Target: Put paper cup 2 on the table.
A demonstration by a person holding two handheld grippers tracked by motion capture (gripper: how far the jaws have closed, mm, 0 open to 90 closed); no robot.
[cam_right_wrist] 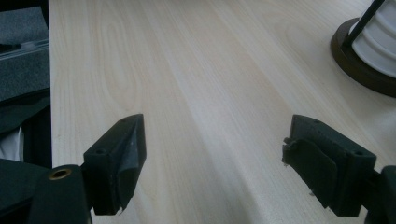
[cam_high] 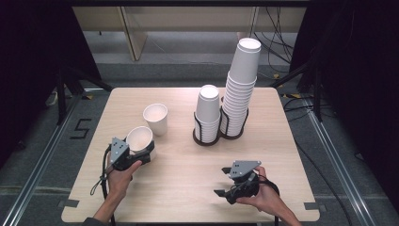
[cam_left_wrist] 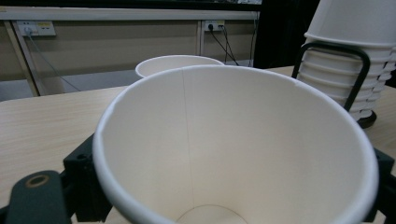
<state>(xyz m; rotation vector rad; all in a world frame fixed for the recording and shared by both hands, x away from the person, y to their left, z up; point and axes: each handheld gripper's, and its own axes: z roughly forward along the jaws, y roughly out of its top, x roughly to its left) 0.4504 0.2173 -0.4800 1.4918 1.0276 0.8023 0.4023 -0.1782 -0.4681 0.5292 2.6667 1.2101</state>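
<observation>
My left gripper [cam_high: 134, 151] is shut on a white paper cup [cam_high: 139, 138] at the table's left, the cup tilted with its mouth facing up and toward me. In the left gripper view the held cup [cam_left_wrist: 233, 140] sits between the two black jaws, its inside bare. A second white cup [cam_high: 155, 118] stands upright just beyond it, and its rim [cam_left_wrist: 177, 63] rises behind the held cup. My right gripper [cam_high: 222, 181] rests low over the table's near right, open, with nothing between its jaws [cam_right_wrist: 215, 158].
Two stacks of white cups stand in a black wire holder [cam_high: 207, 136] at mid-table: a short stack [cam_high: 207, 110] and a tall leaning stack [cam_high: 241, 87]. The holder's dark base [cam_right_wrist: 359, 65] lies ahead and right of my right gripper. Bare wooden table [cam_high: 188, 165] lies between the hands.
</observation>
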